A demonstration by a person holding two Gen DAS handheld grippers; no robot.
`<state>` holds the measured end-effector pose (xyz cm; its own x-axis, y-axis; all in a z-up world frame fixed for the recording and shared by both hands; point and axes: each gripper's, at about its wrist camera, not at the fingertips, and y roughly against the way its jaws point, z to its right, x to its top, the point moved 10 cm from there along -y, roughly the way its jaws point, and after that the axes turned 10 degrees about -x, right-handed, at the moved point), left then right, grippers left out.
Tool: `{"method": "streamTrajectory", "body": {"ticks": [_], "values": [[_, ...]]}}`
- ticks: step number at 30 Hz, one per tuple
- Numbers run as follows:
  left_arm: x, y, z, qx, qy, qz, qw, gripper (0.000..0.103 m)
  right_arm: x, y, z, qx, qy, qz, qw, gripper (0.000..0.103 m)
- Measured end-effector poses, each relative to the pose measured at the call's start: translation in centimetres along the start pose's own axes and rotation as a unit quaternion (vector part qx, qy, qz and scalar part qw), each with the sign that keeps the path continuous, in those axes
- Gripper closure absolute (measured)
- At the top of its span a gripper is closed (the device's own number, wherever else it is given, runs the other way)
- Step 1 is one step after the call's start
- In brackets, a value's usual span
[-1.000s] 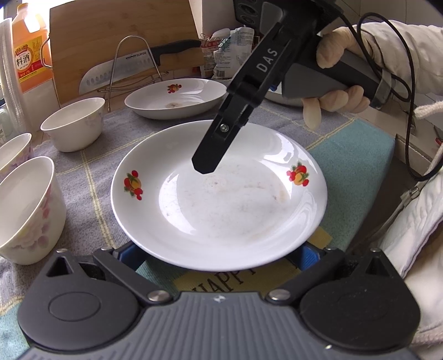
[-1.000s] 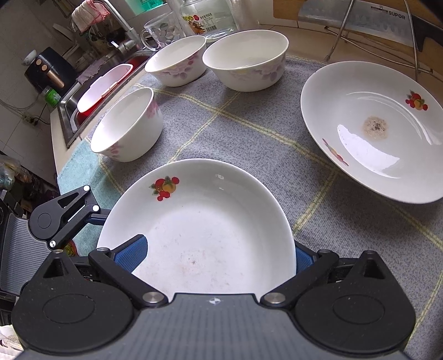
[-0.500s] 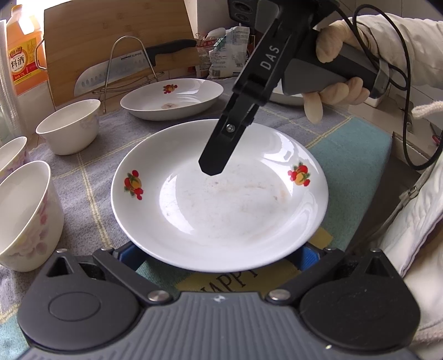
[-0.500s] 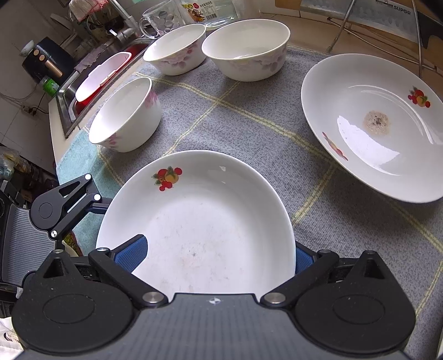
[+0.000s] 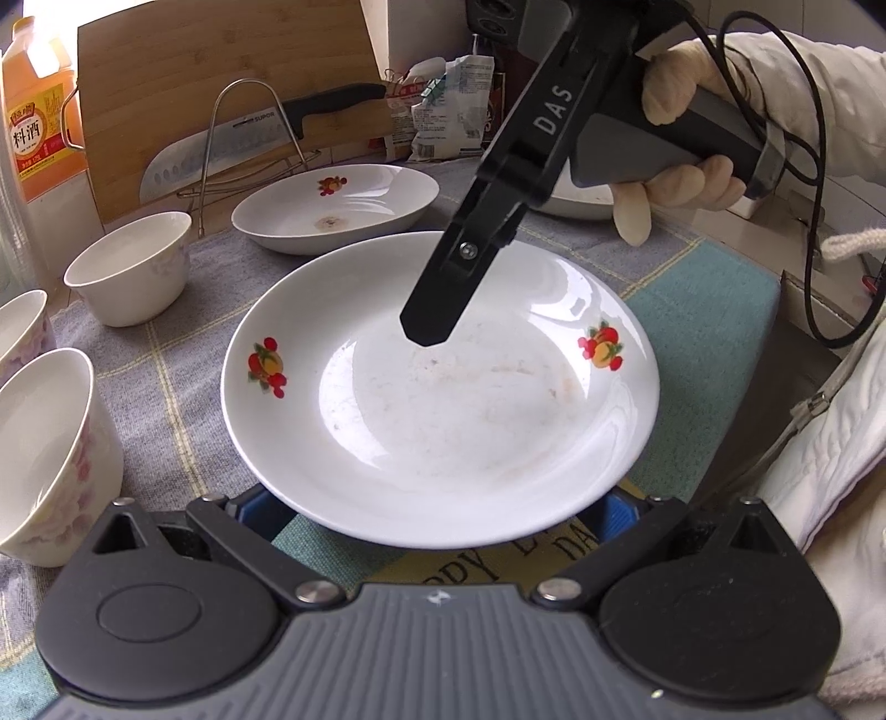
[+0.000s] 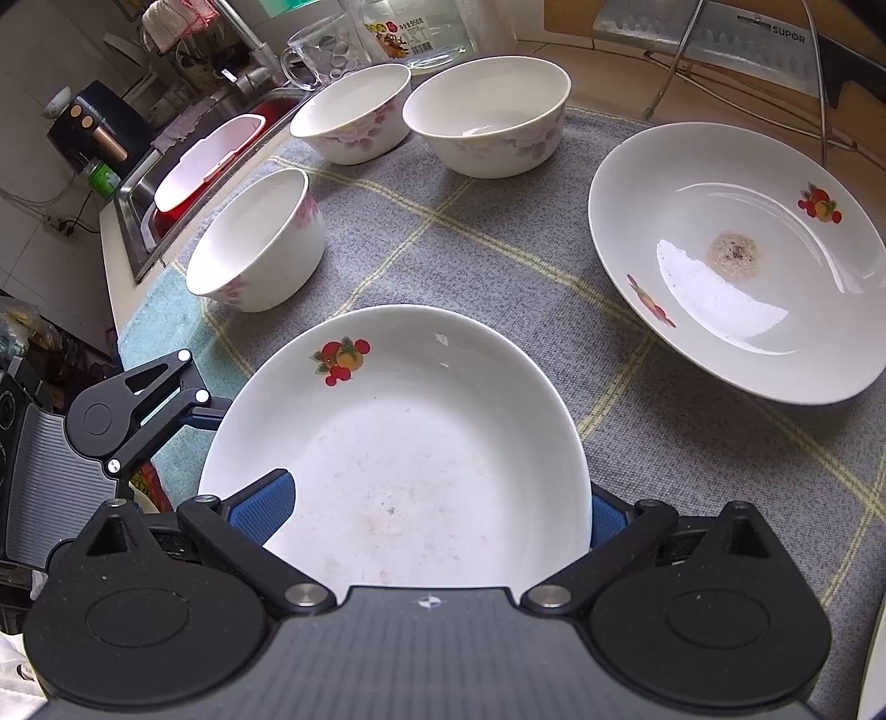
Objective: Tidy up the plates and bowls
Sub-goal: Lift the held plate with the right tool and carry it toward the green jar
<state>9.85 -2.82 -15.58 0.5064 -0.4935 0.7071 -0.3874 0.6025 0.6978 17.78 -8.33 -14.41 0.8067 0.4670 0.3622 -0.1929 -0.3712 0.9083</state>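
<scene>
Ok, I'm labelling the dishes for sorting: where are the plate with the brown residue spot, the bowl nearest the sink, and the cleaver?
plate with the brown residue spot [image 6: 736, 260]: right wrist view, inner basin.
bowl nearest the sink [image 6: 257, 238]: right wrist view, inside wall.
cleaver [image 5: 221, 149]: left wrist view, blade.

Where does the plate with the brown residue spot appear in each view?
Left wrist: the spotted plate lies upper centre, behind the near plate.
Right wrist: it fills the right side, beyond the near plate.
Shared landmark: the cleaver on its wire stand behind it.
</scene>
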Motion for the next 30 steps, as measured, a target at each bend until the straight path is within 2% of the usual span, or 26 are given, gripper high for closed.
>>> {"method": "streamTrajectory", "body": {"ticks": [16,30], "values": [[3.9,-1.6,0.9,-0.012,-0.021,0.002,0.9997,0.0,-0.7,3.1,3.6,-0.011,-0.016,0.022,1.0,0.0],[7.9,-4.7,2.3,-0.019,-0.04,0.002,0.999,0.0,-1.6,5.9,8.1,-0.025,-0.026,0.035,0.999,0.0]]}}
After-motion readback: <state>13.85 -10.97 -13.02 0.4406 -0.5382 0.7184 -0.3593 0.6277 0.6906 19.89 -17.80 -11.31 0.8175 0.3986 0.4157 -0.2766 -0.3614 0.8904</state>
